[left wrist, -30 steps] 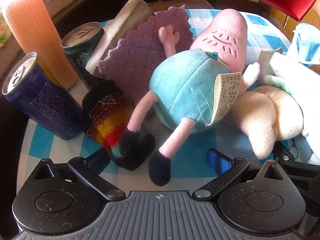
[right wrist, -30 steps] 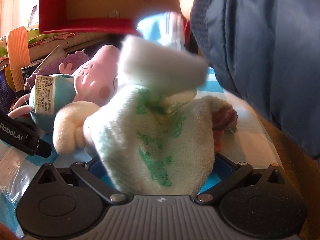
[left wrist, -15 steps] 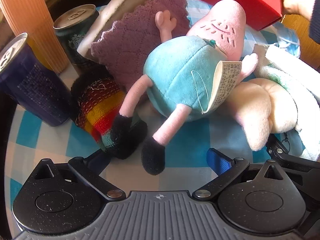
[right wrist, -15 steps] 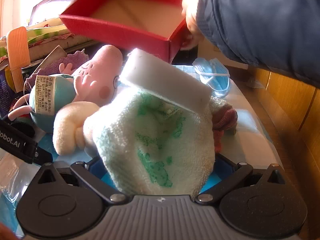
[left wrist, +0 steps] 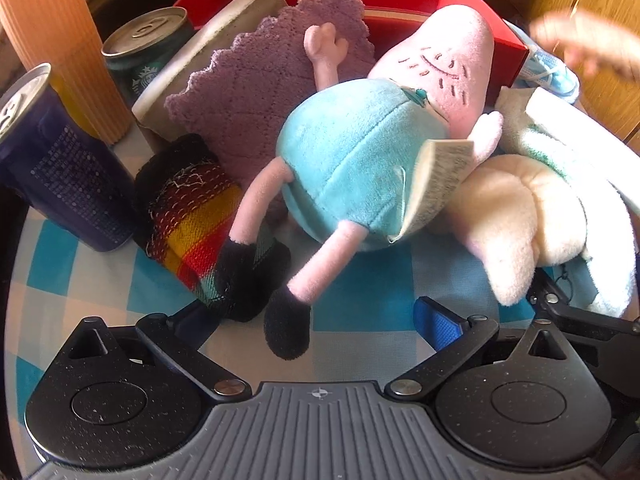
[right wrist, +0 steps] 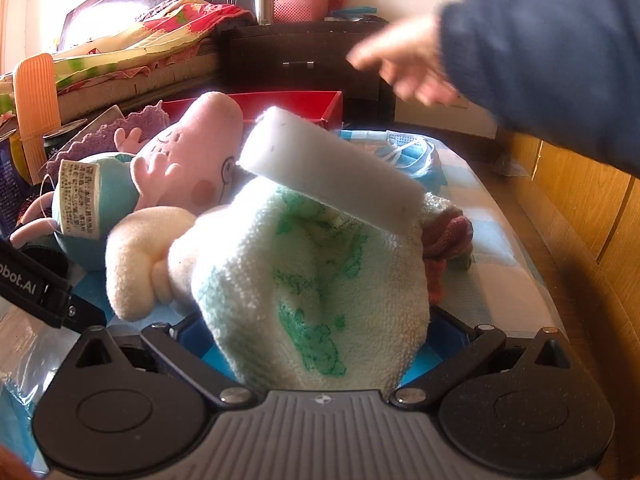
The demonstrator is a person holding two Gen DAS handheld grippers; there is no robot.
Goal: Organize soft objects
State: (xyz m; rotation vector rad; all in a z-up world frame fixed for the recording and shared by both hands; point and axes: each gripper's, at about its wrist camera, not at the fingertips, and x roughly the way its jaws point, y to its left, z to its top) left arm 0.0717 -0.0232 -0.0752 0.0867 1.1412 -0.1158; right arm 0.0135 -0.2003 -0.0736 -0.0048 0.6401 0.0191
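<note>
The red box (left wrist: pixel 472 12) now sits on the table at twelve o'clock behind the pig plush (left wrist: pixel 360 160), ready for filling. Left gripper (left wrist: pixel 316 316) spread, empty; right gripper (right wrist: pixel 316 344) spread around the towel (right wrist: pixel 316 280).

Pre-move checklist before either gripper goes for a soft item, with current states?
1. Red box set down behind the pile, open side up: ok.
2. Left gripper open, nothing held: ok; the pig plush has a black foot lying between its fingers.
3. Right gripper grip state: cannot tell; the green-print towel covers the gap.
4. White foam block rests loose on the towel, may slide off: not ok.
5. Person's hand above the table, blurred: not ok.
6. Cans close beside the striped knit: not ok.
</note>
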